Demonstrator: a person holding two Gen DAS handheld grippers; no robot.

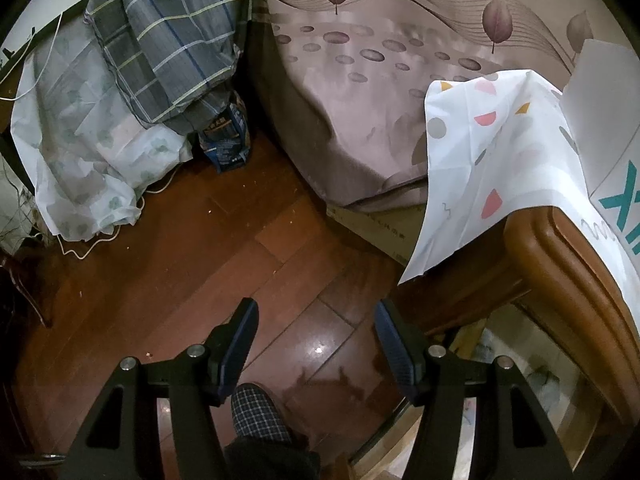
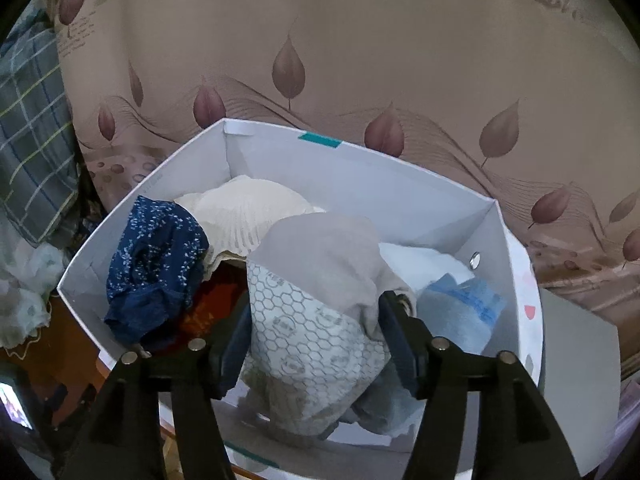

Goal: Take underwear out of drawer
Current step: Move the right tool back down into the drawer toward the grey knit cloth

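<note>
White box (image 2: 360,168) holds heaped underwear (image 2: 316,320); right tool (image 2: 314,320) straddles it, jaws apart.

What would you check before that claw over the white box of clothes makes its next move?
1. Right claw astride the grey honeycomb-print garment: ok.
2. Pads pressing on it: cannot tell.
3. Navy garment and cream lace piece clear of the claw: ok.
4. White box open on top: ok.
5. Left claw empty, over the wooden floor: ok.
</note>
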